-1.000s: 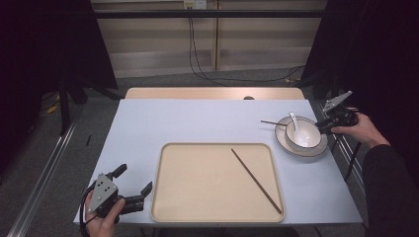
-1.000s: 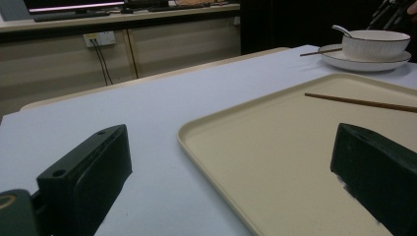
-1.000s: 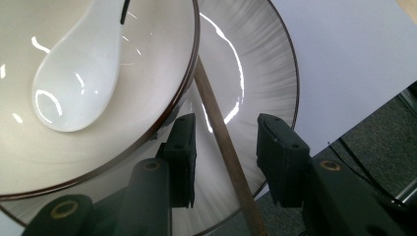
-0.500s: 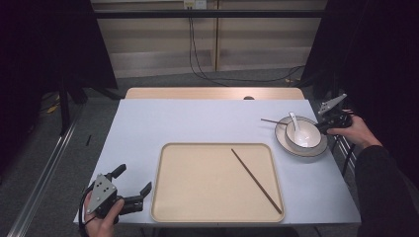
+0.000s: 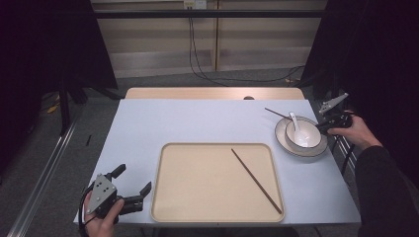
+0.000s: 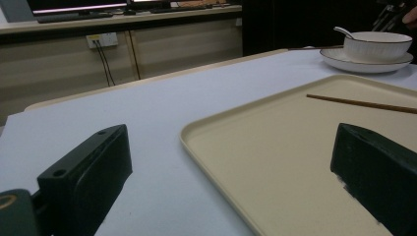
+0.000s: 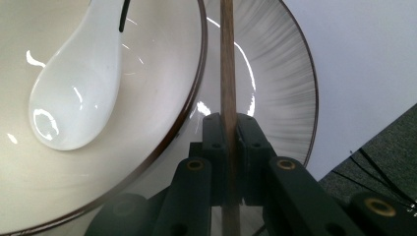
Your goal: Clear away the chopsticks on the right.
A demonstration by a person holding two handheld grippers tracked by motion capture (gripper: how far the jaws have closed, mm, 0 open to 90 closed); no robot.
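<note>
A white bowl with a white spoon in it stands on a dark-rimmed plate at the table's right. My right gripper is at the plate's right edge, shut on a brown chopstick that reaches past the bowl to the far left. In the right gripper view the chopstick runs straight up from my right gripper over the plate, beside the bowl and spoon. A second chopstick lies on the beige tray. My left gripper is open at the tray's front left corner.
In the left gripper view my left gripper straddles the tray's near rim just above the pale blue table. The second chopstick lies beyond it and the bowl farther off. The table's right edge is next to my right hand.
The held chopstick's free end has swung toward the far side of the table, and my right hand has shifted slightly. The left gripper has stayed put.
</note>
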